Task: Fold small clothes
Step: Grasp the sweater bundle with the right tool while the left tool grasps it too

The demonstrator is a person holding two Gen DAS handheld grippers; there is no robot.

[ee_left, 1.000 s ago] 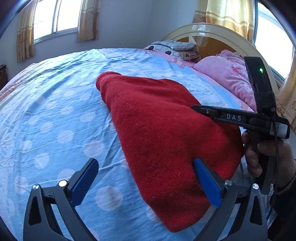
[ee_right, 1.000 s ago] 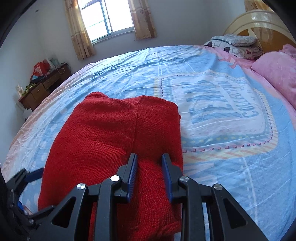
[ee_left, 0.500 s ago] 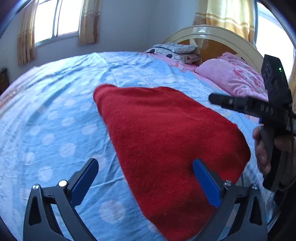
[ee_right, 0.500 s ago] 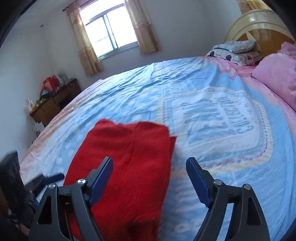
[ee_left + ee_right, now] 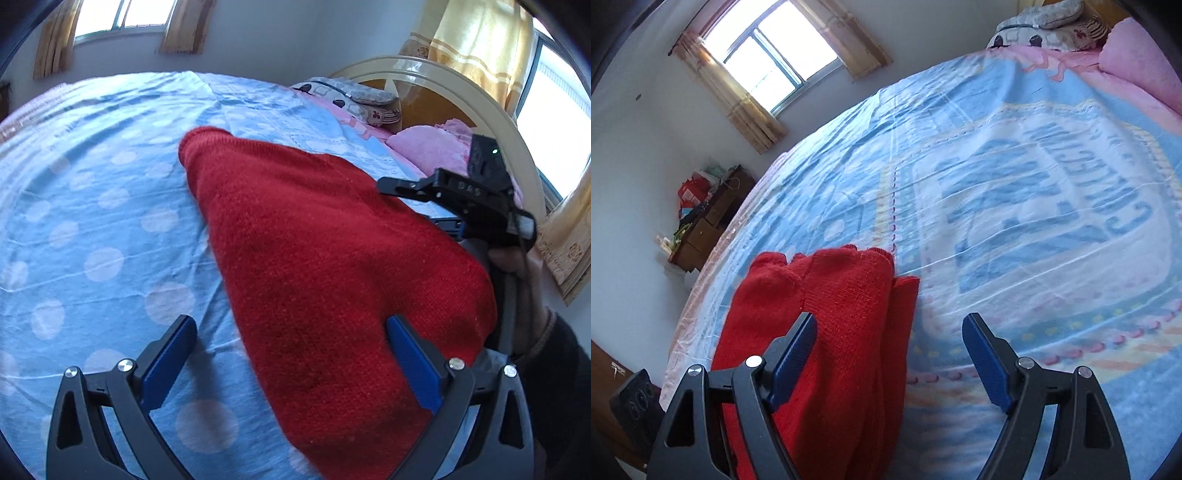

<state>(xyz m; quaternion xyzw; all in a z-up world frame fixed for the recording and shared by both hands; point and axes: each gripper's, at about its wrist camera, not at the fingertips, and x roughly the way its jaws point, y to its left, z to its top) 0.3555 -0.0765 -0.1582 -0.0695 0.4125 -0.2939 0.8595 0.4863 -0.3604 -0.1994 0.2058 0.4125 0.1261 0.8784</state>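
A red knitted sweater [image 5: 325, 266] lies folded on the blue bed sheet [image 5: 92, 221]. It also shows in the right wrist view [image 5: 831, 317], with layered folded edges on its right side. My left gripper [image 5: 291, 354] is open and empty, its right finger over the sweater's near part. My right gripper [image 5: 890, 354] is open and empty, above the sweater's right edge. The right gripper also shows in the left wrist view [image 5: 465, 199], beyond the sweater's far right side.
Pink pillows [image 5: 432, 147] and a patterned pillow [image 5: 354, 99] lie at the wooden headboard [image 5: 461, 92]. A wooden dresser [image 5: 705, 225] with clutter stands by the wall. Curtained windows [image 5: 775, 62] are behind the bed. The sheet's printed panel [image 5: 1034, 206] spreads right of the sweater.
My right gripper let go of the sweater, opened wide and lifted away. The left gripper stayed open and tilted slightly closer to the sweater.
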